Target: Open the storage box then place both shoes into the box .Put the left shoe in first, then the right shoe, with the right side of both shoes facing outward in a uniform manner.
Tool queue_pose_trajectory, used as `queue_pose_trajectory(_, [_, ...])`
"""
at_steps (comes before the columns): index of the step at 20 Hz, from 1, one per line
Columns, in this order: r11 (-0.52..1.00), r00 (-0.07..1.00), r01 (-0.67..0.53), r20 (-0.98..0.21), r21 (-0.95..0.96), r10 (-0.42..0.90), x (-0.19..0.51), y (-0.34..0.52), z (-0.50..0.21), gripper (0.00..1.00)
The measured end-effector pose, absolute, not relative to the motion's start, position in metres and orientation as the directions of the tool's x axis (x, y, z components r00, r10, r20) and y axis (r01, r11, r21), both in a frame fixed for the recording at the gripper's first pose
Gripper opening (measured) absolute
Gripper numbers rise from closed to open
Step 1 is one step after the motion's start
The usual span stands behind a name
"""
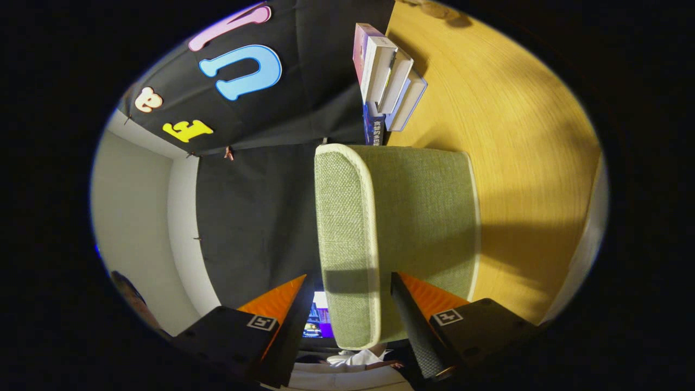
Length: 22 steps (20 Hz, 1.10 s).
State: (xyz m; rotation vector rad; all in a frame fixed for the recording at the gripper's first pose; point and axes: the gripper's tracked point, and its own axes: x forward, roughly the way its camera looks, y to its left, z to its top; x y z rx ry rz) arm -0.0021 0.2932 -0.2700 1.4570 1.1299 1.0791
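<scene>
My gripper is spread wide, its fingers either side of the green fabric storage box lid edge, pressing nothing. The cloth looks light and soft; I judge the stiff piped rim between my fingers the best hold.

No legible text on anything.

Storage box: near end hidden between gripper fingers; whether fingers press on lid rim cannot be told. Box inside hidden under closed lid. Book stack beyond box: lowest dark book partly hidden behind box. Small screen between fingers: mostly hidden. Person's sleeve partly hidden behind fingers.
</scene>
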Motion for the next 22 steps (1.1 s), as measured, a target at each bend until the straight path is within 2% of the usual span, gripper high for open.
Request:
queue_pose_trajectory(2, [-0.123,0.179,0.121,0.1,0.985,0.979,-0.002,0.298,-0.268,0.87])
queue_pose_trajectory(7, [-0.107,0.147,0.095,0.093,0.99,0.985,-0.011,0.292,-0.268,0.35])
queue_pose_trajectory(8, [-0.114,0.163,0.08,0.1,0.99,0.982,-0.005,0.289,-0.263,0.13])
queue_pose_trajectory(9, [-0.098,0.173,0.04,0.089,0.994,0.981,-0.006,0.289,-0.26,0.07])
queue_pose_trajectory(13, [-0.065,0.201,-0.012,0.066,0.998,0.977,-0.005,0.287,-0.242,0.05])
queue_pose_trajectory(22, [-0.081,0.237,-0.165,0.119,0.983,0.964,0.004,0.326,-0.12,0.06])
